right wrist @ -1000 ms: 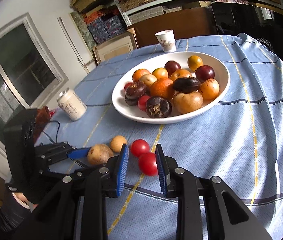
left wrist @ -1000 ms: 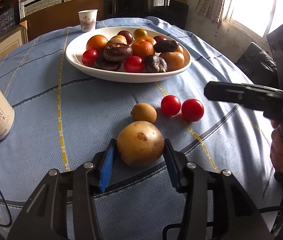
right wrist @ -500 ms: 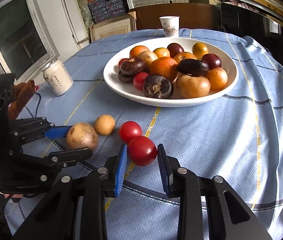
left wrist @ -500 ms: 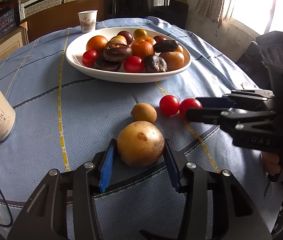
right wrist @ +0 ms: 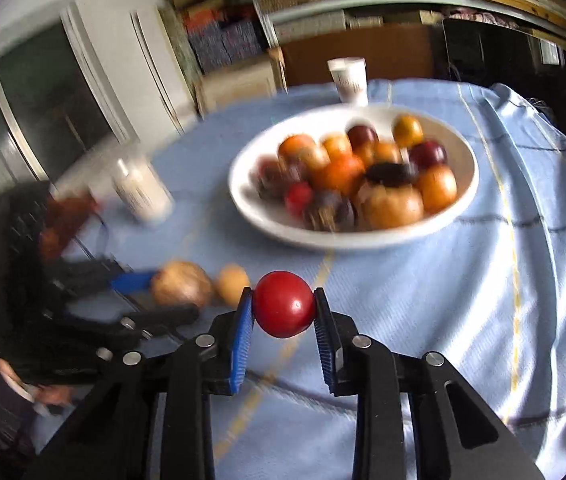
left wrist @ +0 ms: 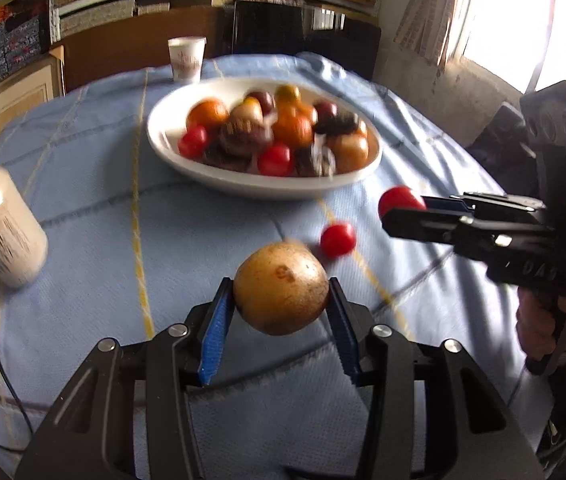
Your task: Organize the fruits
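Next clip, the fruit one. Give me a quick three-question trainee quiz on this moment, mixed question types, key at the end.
1. True or false: the left gripper is closed on the large brown fruit.
2. What does the right gripper hold? A) a dark purple fruit B) the red tomato C) the paper cup
3. Fill in: in the left wrist view, one more small red tomato lies on the blue ____, between the held brown fruit and the white bowl.

Key
1. True: both pads press its sides.
2. B
3. tablecloth
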A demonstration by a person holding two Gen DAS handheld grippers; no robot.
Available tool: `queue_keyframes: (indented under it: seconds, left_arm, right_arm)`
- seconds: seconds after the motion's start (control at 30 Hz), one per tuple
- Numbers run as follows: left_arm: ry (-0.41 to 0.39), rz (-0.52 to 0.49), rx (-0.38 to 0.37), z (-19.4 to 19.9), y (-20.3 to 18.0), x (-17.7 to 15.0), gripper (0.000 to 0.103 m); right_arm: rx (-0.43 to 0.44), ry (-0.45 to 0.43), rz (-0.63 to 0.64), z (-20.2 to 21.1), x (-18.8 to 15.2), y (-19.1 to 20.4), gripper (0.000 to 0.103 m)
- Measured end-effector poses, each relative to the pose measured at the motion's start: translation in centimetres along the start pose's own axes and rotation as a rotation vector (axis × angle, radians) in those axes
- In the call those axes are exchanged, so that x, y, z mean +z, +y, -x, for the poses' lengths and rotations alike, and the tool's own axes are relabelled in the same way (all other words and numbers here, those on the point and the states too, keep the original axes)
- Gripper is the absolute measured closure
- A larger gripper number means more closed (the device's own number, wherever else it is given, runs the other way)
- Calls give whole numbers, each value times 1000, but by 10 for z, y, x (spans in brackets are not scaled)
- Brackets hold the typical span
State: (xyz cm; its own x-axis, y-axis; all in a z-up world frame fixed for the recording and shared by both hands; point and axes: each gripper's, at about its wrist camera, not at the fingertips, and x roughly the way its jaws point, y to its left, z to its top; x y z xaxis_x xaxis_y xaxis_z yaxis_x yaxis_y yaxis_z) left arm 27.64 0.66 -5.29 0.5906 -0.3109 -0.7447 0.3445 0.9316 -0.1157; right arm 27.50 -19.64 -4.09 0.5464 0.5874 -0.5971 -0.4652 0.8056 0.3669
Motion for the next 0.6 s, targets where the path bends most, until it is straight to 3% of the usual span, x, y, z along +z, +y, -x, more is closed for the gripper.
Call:
queue_keyframes:
  seconds: [0.1, 0.2, 0.3, 0.47, 0.5, 0.53, 0.57, 0.6]
  left_arm:
    - [-32, 7, 13, 3, 5, 29, 57]
    - [-48, 19, 14, -2, 8, 59, 57]
    - [-48, 11, 55, -18, 8, 91, 57]
    - [7, 29, 99, -51, 20, 124, 56]
    - [15, 40, 112, -56, 22, 127, 54]
    - [21, 62, 143, -60, 26, 129, 37]
    - [14, 86, 173, -59, 28, 130, 21]
    - [-6, 98, 190, -56, 28, 128, 20]
  right_arm:
    - [-43, -109, -26, 3, 26, -9, 73]
    - [-69, -149, -67, -7, 45, -25, 73]
    - [-122, -157, -88, -21, 61, -42, 73]
    - [-133, -150, -87, -39, 75, -61, 70]
    - [-135, -154, -79, -40, 76, -62, 55]
    - [-139, -164, -79, -38, 76, -64, 40]
    - [-137, -169, -73, -37, 75, -64, 38]
    - [-133, -169, -62, -33, 75, -62, 38]
